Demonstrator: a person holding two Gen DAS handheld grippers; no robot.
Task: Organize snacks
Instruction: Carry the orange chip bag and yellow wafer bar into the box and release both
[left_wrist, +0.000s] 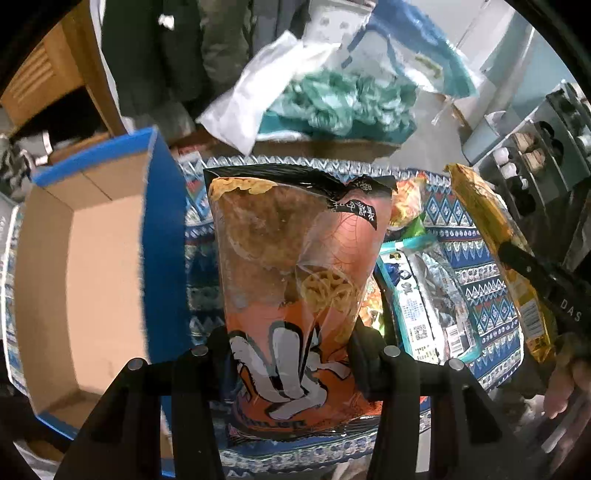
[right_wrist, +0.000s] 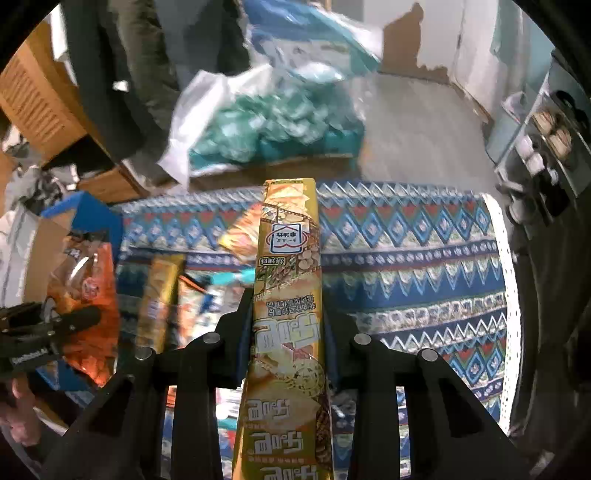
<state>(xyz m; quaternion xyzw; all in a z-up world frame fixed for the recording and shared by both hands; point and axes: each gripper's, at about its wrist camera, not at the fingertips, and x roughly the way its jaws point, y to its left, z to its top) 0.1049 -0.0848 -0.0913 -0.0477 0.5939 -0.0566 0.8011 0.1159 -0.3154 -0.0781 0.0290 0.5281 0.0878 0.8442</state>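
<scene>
Left wrist view shows an orange snack bag (left_wrist: 295, 280) pinched between the two black fingers of the left gripper (left_wrist: 291, 354), with the pads pressing in on its sides. The bag hangs above the patterned cloth (left_wrist: 476, 273), just beside an open cardboard box (left_wrist: 88, 280) with blue edges. The box looks bare inside where it can be seen, so the sorting seems to be near its start.

Right wrist view shows a long yellow snack pack (right_wrist: 288, 295) squeezed between the fingers of the right gripper (right_wrist: 286, 343). It sticks up in front of the cloth and is lifted off it. Both snacks are picked up, but neither one is in the box yet.

More snacks still lie on the cloth: a pale blue and silver pack (left_wrist: 421, 295) and another gold pack (right_wrist: 159, 299), with a few more beside them. These probably still need a place.

Much is blurry. The bottom of the yellow pack is cut off by the edge of the picture. Part of the box is hidden too. A pile of white and teal bags (left_wrist: 317, 99) sits behind the cloth, and what is inside them is hard to tell.
</scene>
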